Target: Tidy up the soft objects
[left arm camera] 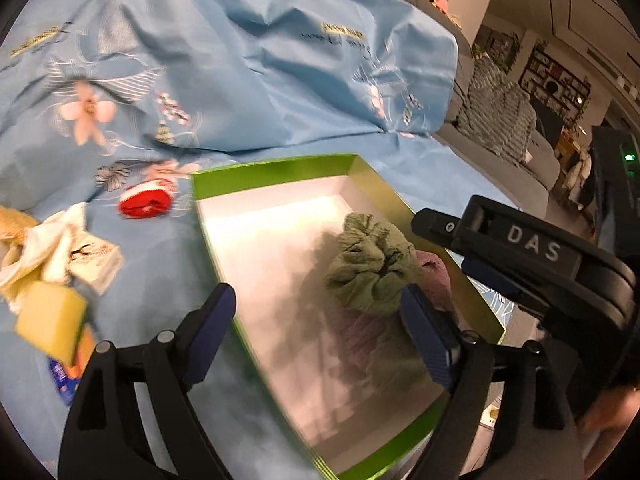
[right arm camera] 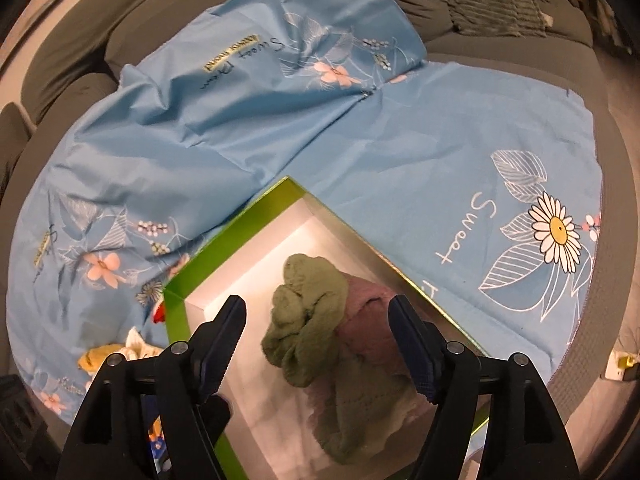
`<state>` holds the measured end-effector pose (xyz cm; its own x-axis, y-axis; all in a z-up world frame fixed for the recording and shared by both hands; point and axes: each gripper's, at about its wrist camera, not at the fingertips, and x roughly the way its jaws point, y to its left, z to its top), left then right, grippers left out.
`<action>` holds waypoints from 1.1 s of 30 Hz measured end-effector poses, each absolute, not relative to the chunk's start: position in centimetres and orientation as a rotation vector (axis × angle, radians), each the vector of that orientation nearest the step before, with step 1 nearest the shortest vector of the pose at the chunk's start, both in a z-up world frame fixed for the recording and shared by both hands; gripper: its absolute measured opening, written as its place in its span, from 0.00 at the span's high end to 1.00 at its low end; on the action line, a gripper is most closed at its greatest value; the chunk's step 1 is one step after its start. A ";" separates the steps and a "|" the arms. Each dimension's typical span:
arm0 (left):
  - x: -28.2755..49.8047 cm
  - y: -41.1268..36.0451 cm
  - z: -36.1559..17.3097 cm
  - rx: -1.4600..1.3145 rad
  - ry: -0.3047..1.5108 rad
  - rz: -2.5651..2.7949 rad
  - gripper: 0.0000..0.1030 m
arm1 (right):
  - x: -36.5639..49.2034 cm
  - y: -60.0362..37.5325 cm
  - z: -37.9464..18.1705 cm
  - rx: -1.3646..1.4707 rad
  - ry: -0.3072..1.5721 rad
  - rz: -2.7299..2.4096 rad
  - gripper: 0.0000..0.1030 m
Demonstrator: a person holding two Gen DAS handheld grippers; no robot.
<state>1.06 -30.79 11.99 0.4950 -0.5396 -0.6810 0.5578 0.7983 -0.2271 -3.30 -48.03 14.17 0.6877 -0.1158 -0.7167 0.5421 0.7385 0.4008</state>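
Both the left gripper (left arm camera: pixel 316 316) and right gripper (right arm camera: pixel 318 332) hang wide open, empty, above the green box (left arm camera: pixel 276 168). Inside the box, a green cloth (right arm camera: pixel 304 304) lies touching a pink cloth (right arm camera: pixel 368 312).

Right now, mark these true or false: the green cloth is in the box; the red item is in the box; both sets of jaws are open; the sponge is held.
1. The green cloth lies in the box: true.
2. The red item is in the box: false, it lies outside on the blue sheet.
3. The left gripper and the right gripper have open jaws: true.
4. The yellow sponge is held: false, nothing grips it.
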 end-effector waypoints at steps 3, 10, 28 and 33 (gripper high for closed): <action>0.3 -28.5 12.6 0.003 0.786 -0.617 0.16 | -3.3 -46.8 14.8 0.615 0.702 -0.374 0.27; -1.3 -21.4 13.5 -0.046 0.735 -0.487 0.16 | -3.1 -42.4 16.4 0.553 0.643 -0.260 0.16; -1.1 0.4 9.7 -0.297 0.765 0.010 0.14 | 0.2 -25.5 15.4 0.257 0.688 0.067 0.15; 0.0 3.1 9.3 -0.324 0.786 0.090 0.13 | 1.2 -20.3 14.1 0.186 0.727 0.149 0.10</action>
